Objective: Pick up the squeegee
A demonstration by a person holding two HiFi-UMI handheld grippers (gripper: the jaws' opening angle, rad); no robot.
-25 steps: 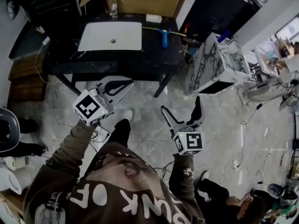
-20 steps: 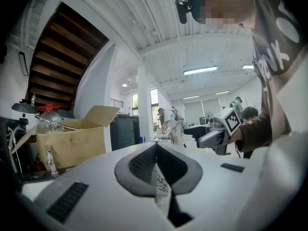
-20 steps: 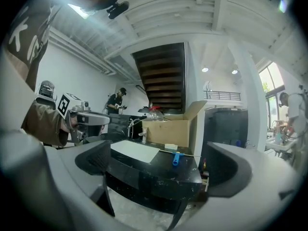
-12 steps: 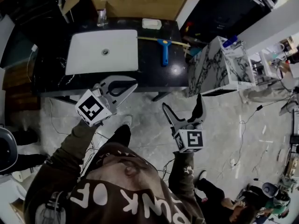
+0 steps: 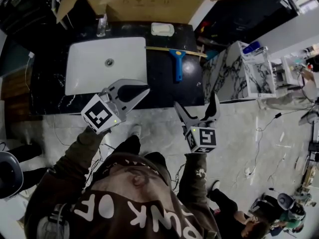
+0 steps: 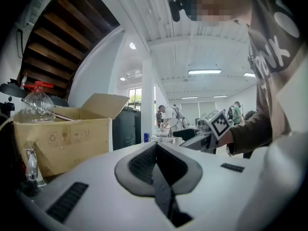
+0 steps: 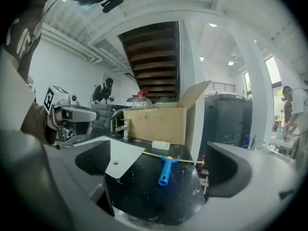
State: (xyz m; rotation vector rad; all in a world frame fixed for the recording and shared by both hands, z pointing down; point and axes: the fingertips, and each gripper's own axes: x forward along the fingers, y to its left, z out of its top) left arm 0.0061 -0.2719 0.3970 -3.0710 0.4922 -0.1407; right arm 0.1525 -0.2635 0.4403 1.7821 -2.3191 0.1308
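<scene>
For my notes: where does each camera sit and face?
Head view: on the head, down at the black counter; shows left claw, right claw, sleeves.
Left gripper view: on left claw, facing the brown cardboard box; jaws together.
Right gripper view: on right claw, facing the blue-handled squeegee; jaws apart.
Shared: squeegee, head and right views.

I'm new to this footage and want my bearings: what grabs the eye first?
The blue-handled squeegee lying on the black counter, just right of the white sink, stands out most. Nearer the person, two handheld grippers hang at the counter's near edge: the right gripper open and facing the squeegee, the left gripper shut.
</scene>
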